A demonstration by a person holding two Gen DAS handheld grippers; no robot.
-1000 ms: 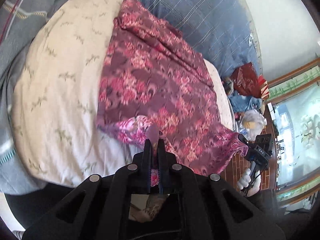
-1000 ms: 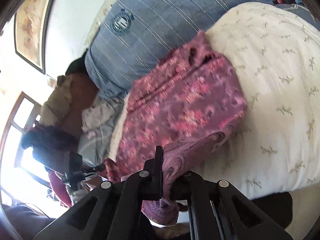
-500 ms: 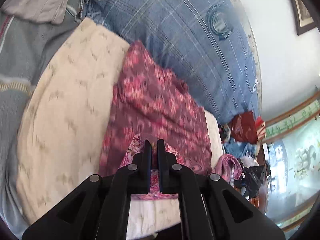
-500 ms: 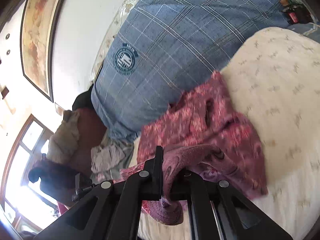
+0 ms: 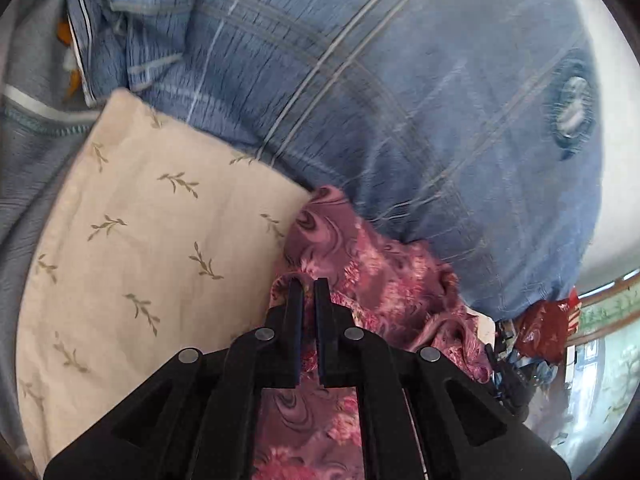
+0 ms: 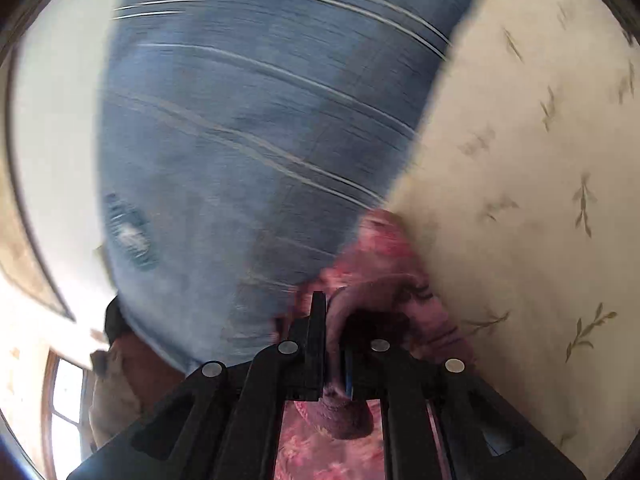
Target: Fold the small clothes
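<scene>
A maroon garment with pink flowers lies on a cream cover with a leaf print, its far edge against a big blue plaid pillow. My left gripper is shut on a fold of the garment and holds it over the garment's far part. In the right wrist view the garment is bunched. My right gripper is shut on its edge, close to the blue pillow. This view is blurred by motion.
Grey-blue bedding lies left of the cream cover. A red bag and clutter sit at the right by a window. In the right wrist view a white wall and a window are at the left, with the cream cover at the right.
Both grippers have carried the garment's near edge forward toward the blue pillow, so the garment has folded over itself. The pillow now fills much more of both views.
</scene>
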